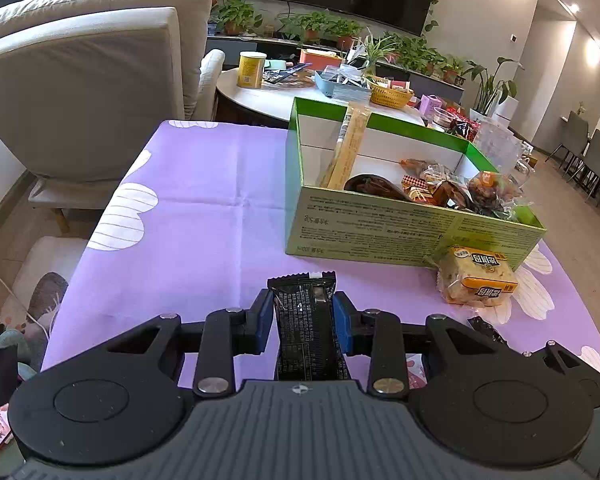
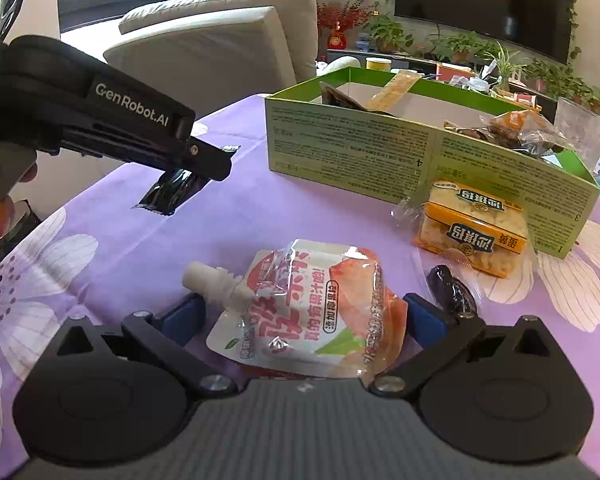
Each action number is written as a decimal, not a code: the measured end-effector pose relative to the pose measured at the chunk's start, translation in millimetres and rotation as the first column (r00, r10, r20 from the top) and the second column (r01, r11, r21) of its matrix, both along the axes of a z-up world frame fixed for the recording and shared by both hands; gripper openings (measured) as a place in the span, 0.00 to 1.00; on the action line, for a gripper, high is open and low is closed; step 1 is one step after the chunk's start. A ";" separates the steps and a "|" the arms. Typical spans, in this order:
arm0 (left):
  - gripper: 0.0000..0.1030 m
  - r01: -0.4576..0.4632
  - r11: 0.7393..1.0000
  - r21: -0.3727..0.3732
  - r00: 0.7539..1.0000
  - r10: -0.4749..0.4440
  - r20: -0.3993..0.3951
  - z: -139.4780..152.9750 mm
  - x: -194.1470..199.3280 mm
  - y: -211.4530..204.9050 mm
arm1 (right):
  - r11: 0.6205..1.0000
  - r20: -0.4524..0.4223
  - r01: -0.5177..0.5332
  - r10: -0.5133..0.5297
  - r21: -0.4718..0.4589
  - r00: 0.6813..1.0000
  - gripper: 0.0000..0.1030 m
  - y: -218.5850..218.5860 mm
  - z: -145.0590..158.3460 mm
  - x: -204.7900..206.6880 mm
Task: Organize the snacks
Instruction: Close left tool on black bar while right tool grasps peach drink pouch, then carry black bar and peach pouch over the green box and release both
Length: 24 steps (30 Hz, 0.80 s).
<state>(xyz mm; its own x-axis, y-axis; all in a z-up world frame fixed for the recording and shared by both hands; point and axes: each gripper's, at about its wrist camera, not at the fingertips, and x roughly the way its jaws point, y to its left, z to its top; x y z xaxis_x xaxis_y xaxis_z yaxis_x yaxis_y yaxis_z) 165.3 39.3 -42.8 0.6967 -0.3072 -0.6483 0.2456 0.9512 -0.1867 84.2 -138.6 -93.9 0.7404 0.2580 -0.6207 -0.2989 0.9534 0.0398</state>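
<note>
Beside the green box point(image 1: 380, 220), left tongs point(image 1: 303, 312) clamping black packet point(image 1: 306, 320); right tongs point(image 2: 300, 316) wide around pouch point(image 2: 300, 316).

Snacks spread around a green box on the purple flowered surface

The green box point(image 1: 380, 224) stands open, holding a long yellow stick pack point(image 1: 350, 140) leaning on its far wall and a heap of small wrapped snacks point(image 1: 460, 190). A yellow-labelled cake pack point(image 2: 476, 228) lies touching the box's near wall, a small dark wrapped piece point(image 2: 452, 286) just beside it. A pink-and-white spouted pouch point(image 2: 308, 312) lies flat. A black foil bar point(image 1: 310, 320) is held off the surface.
</note>
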 end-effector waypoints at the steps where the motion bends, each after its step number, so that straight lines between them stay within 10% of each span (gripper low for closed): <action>1: 0.29 0.002 1.000 0.000 1.000 -0.002 -0.002 -0.4 -0.1 -0.1 | 1.000 -0.001 -0.001 0.001 -0.001 1.000 0.54 0.2 0.0 -0.8; 24: 0.29 0.000 1.000 -0.011 1.000 0.000 0.019 5.0 -6.1 -1.3 | 1.000 0.020 0.006 -0.007 0.025 1.000 0.53 -5.6 13.5 -11.1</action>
<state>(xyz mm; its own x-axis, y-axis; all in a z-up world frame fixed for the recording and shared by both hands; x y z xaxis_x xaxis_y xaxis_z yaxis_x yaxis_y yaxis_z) 159.2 38.0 -37.8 0.7088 -0.3143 -0.6315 0.2493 0.9491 -0.1926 73.1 -144.2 -80.4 0.7542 0.2685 -0.5993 -0.2935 0.9542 0.0581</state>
